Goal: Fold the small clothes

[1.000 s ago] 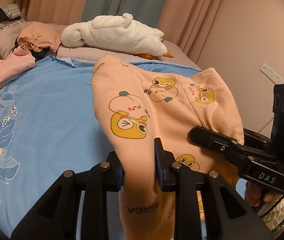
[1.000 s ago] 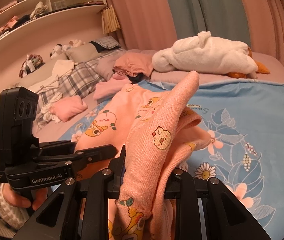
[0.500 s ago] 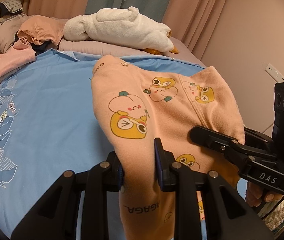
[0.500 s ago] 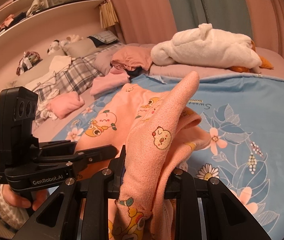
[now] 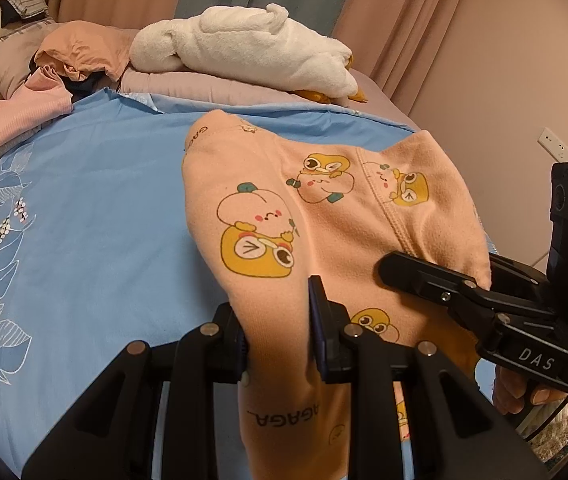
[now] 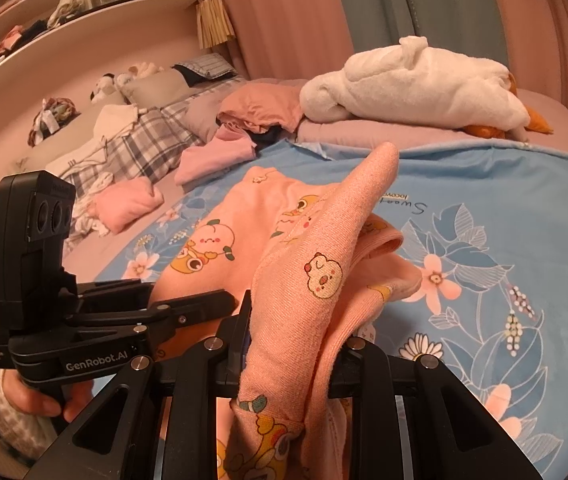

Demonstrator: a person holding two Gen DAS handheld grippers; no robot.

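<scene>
A small peach garment (image 5: 323,216) printed with yellow cartoon figures is held up over the blue floral bedsheet (image 5: 84,208). My left gripper (image 5: 278,320) is shut on its near left edge. My right gripper (image 6: 295,332) is shut on another bunched part of the same garment (image 6: 323,260), whose far end sticks up in a point. The right gripper shows in the left wrist view (image 5: 463,292) at the garment's right side. The left gripper shows in the right wrist view (image 6: 188,312) at the garment's left side. The garment's far half rests on the sheet.
A white plush duck (image 5: 252,52) lies at the far end of the bed. Pink and peach clothes (image 5: 32,108) are piled at the back left. A folded pink piece (image 6: 128,204) and a plaid cover (image 6: 140,140) lie left. Shelves (image 6: 64,12) hang above.
Both grippers keep their hold on the garment. The views have shifted slightly, with the far end of the bed sitting a little lower in frame. The garment's shape is unchanged.
</scene>
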